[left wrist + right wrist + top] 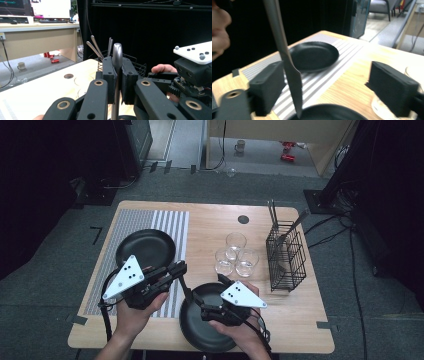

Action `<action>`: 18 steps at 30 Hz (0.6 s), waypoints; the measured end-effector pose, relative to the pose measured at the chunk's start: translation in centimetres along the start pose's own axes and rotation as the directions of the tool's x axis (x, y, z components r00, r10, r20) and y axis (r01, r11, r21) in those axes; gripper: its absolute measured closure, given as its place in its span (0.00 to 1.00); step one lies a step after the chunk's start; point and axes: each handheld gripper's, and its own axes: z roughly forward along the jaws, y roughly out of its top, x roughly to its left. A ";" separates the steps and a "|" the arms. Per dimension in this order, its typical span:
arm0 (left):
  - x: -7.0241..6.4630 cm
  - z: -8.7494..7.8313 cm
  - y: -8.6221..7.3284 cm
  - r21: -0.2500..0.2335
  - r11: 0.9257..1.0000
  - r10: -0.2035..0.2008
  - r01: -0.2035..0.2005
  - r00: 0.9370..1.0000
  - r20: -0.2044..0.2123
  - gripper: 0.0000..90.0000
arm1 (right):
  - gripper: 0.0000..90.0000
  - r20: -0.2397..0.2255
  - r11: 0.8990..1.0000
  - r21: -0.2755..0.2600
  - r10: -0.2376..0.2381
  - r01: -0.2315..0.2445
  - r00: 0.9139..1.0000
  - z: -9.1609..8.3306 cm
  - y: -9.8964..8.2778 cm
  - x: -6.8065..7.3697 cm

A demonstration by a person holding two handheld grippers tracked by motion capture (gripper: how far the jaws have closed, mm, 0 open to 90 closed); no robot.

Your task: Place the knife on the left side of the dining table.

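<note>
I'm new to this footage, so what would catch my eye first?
The left gripper clamps a table knife upright, its tip over the near black plate. The right gripper stands open around the blade. Three glasses cluster mid-table beside a wire cutlery basket.

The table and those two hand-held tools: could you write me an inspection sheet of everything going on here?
Surface: wooden table with a striped mat on its left part.
Job's things: knife clamped upright in the left tool, blade tip over the near black plate.
Clutter: second black plate on the mat; three glasses; wire basket holding cutlery.
Grippers: left tool shut on the knife; right tool open, its pads apart on either side of the blade.
Cables: one trails from each tool; more lie on the floor at right.
Surroundings: grey carpet, dark curtains, a desk beyond.
</note>
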 end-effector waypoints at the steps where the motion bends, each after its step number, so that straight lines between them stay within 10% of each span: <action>1: 0.1 0.0 0.0 0.000 1.000 -0.001 0.001 1.000 -0.002 0.95 | 0.11 0.007 1.000 0.006 0.003 -0.003 1.000 -0.1 -0.1 -0.2; 18: 1.4 -0.5 -0.1 0.009 1.000 -0.003 0.003 0.999 -0.050 0.95 | 0.00 0.094 0.998 0.031 0.046 -0.049 0.994 -1.9 -2.0 -3.9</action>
